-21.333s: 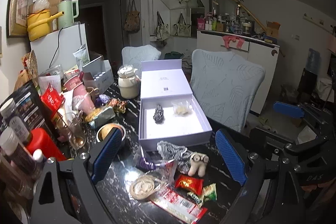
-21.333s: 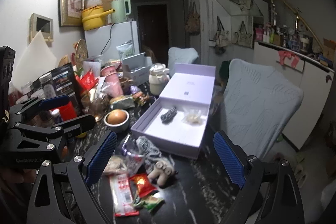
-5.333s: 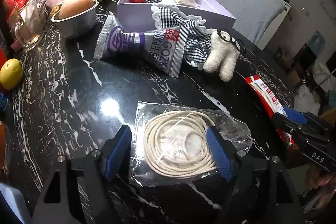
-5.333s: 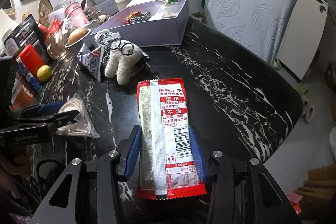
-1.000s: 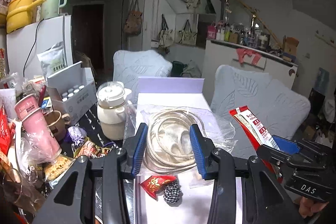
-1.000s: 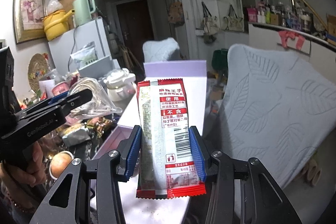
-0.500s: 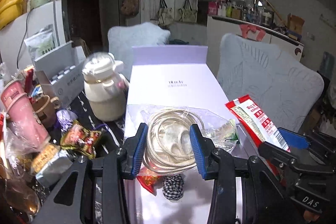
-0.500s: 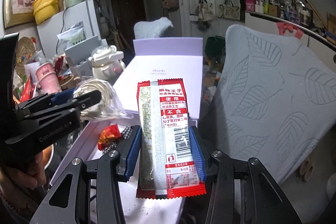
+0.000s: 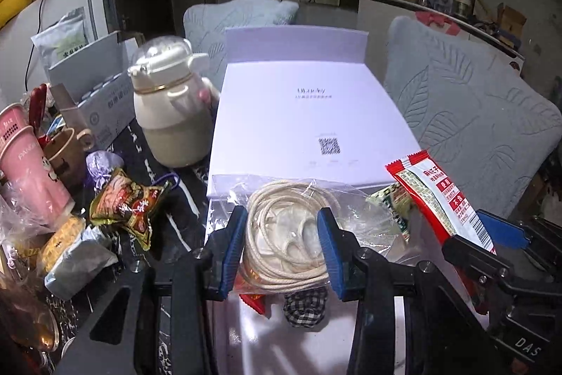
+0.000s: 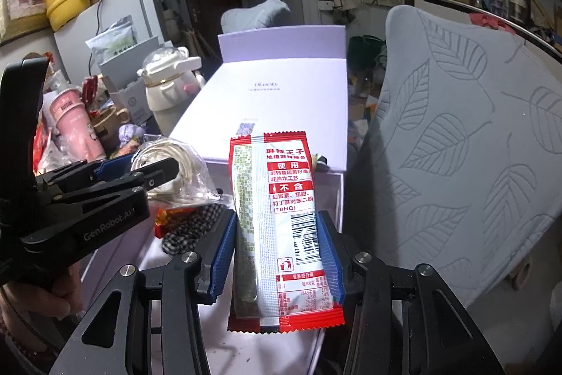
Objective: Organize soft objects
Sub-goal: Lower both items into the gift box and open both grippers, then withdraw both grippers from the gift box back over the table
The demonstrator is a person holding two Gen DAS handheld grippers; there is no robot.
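- Left wrist view: the left gripper (image 9: 286, 246) has its jaws pinched on the clear bag of coiled cord (image 9: 291, 234), and compared with a second ago it has come down, so the bag now hangs low over the near end of the open lavender box (image 9: 295, 115), above a red snack packet (image 9: 253, 297) and a checked cloth piece (image 9: 305, 308) already lying in the tray.
- Same view, right side: the right gripper (image 9: 491, 245) carries the red-and-white snack pouch (image 9: 439, 195) in beside it, also lower than before and over the right half of the tray, near a green packet (image 9: 390, 199).
- Right wrist view: the right gripper (image 10: 275, 255) has its jaws clamped on the pouch's two long edges; the pouch stands upright between them above the white floor of the tray.
- The grip has not changed on either side; only the height and tilt have, both tools now pitched down into the box.
- Judgement: the carry is ending and the drop is the step in hand. Both items look placed to land inside the box walls once the jaws part.
- Risk: the bag is loose and may drape over the left wall; the cream jug (image 9: 168, 115) and wrappers (image 9: 126, 202) on the table sit just beside it.
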